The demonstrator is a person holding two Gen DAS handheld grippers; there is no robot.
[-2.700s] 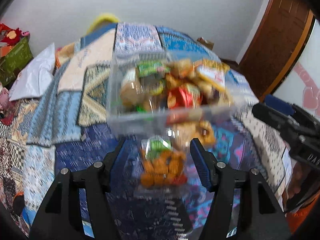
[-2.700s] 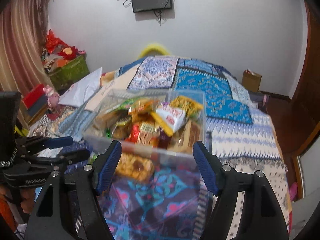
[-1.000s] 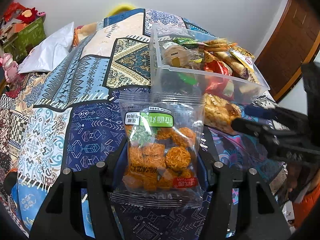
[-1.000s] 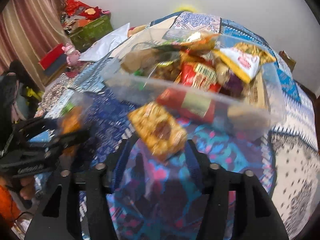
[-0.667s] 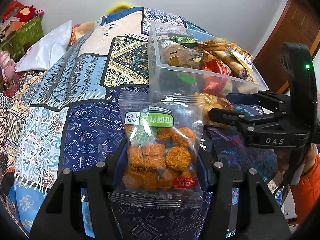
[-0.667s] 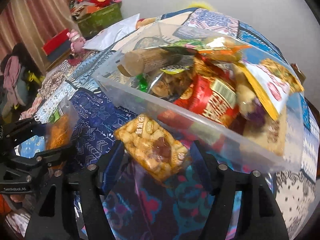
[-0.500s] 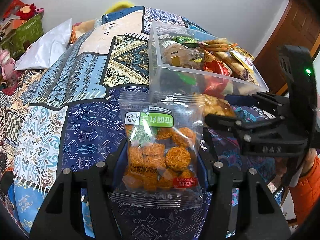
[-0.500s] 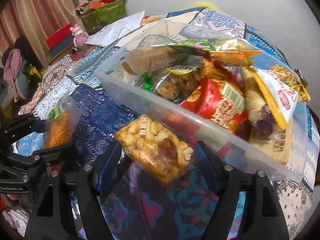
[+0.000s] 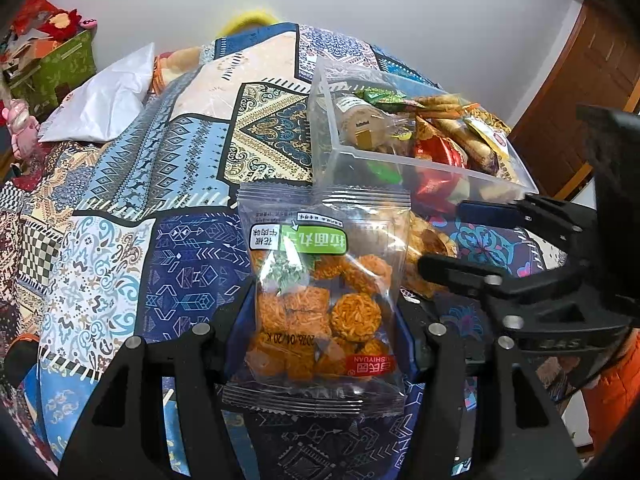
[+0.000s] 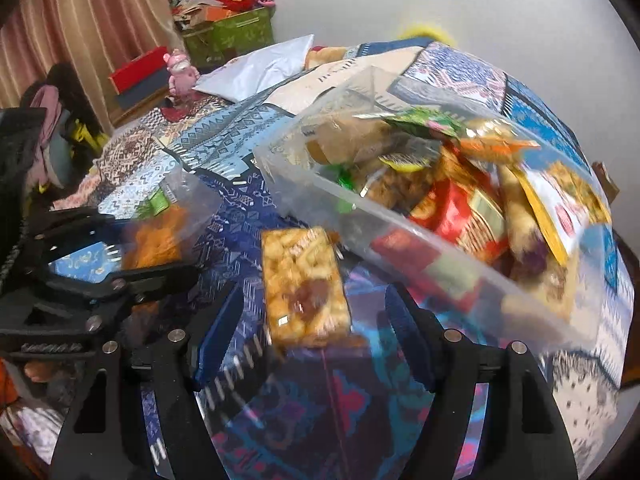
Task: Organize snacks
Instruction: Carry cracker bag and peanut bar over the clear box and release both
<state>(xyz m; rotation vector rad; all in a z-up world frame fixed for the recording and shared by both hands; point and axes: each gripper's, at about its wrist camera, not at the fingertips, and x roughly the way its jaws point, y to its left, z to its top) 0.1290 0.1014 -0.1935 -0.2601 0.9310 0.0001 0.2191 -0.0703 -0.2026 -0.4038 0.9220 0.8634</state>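
My left gripper is shut on a clear bag of orange noodle balls with a green label, held above the bed; the bag also shows in the right wrist view. My right gripper has its jaws around a yellow puffed-rice snack pack lying on the quilt next to the bin; whether they grip it I cannot tell. That pack shows in the left wrist view between the right gripper's fingers. A clear plastic bin, full of snack packets, stands just beyond it.
The bin stands on a bed with a blue patterned patchwork quilt. A white pillow lies at the far left. A green box and red boxes stand by the curtain. A wooden door is at the right.
My right gripper has come closer to the yellow snack pack, which now stands more upright between its jaws. My left gripper keeps holding the noodle-ball bag, nearly still.
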